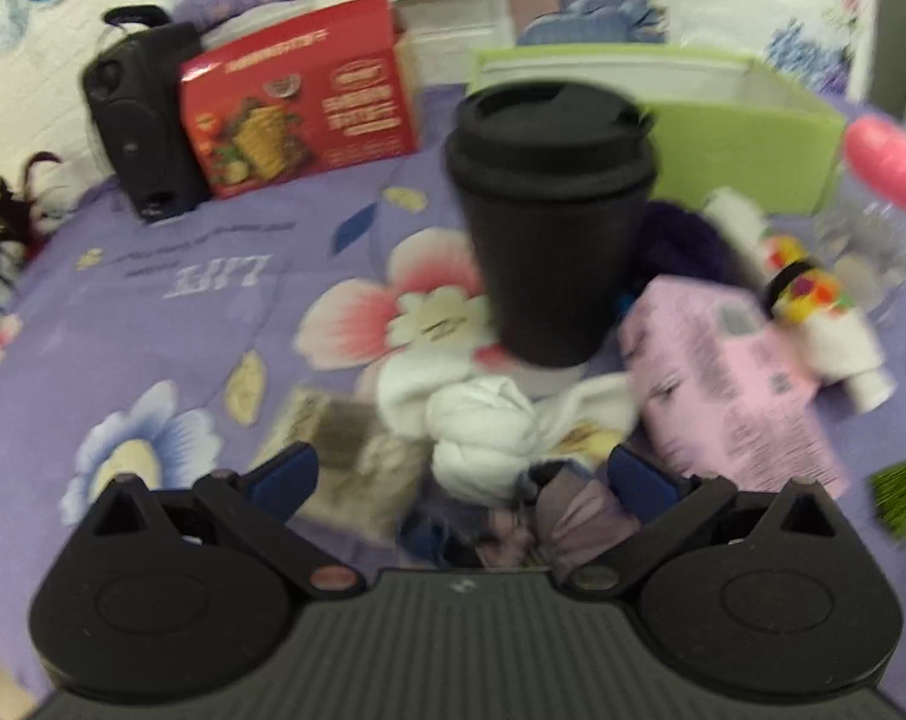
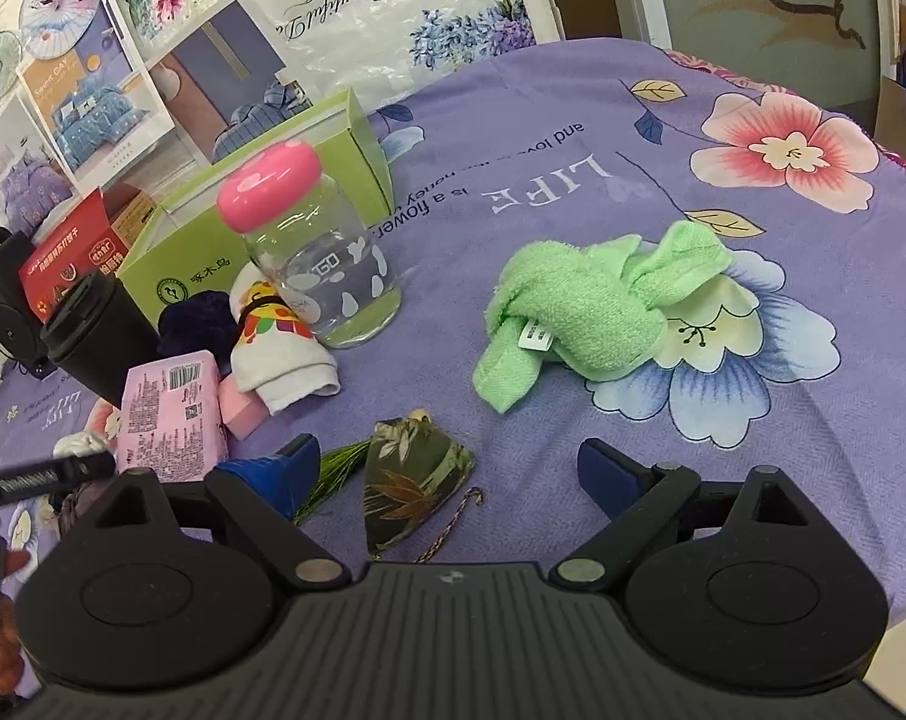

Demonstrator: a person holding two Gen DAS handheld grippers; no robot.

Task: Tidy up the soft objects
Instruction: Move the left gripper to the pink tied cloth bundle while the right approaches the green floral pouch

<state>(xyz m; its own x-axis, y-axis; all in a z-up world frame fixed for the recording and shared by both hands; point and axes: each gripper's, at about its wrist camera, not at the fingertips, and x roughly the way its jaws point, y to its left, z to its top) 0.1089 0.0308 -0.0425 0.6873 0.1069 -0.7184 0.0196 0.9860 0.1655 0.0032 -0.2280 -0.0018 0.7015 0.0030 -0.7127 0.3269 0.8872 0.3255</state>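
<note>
Both pairs of blue-padded jaws stand wide apart and hold nothing above a purple flower-printed cloth point(image 2: 573, 138) that covers the table. Just ahead of the left gripper point(image 1: 462, 471), between the lines of its jaws, lies a knotted white towel point(image 1: 483, 426), with a mauve bundle of gathered fabric point(image 1: 564, 510) close under the gripper's body. Beyond the towel stands a matte black lidded cup point(image 1: 552, 222), its image blurred. Ahead and to the right of these jaws lies a pale pink printed soft packet point(image 1: 729, 384), and past it a rolled white cloth with coloured spots and a black band point(image 1: 807, 294). Far ahead to the left are a black speaker point(image 1: 141, 120) and a red printed carton point(image 1: 300, 114); far ahead to the right is a lime-green open box point(image 1: 741, 144).

The right gripper point(image 2: 450, 462) hovers with a dark leaf-patterned fabric pouch point(image 2: 414, 480) between its jaws, nearer the left pad, a thin braided cord point(image 2: 450, 525) trailing from it. Well ahead, slightly to the right, a knotted light green terry towel point(image 2: 591, 306) lies alone on the cloth. Ahead to the left stands a clear glass jar with a pink lid point(image 2: 327, 252), touching the rolled white cloth.
</note>
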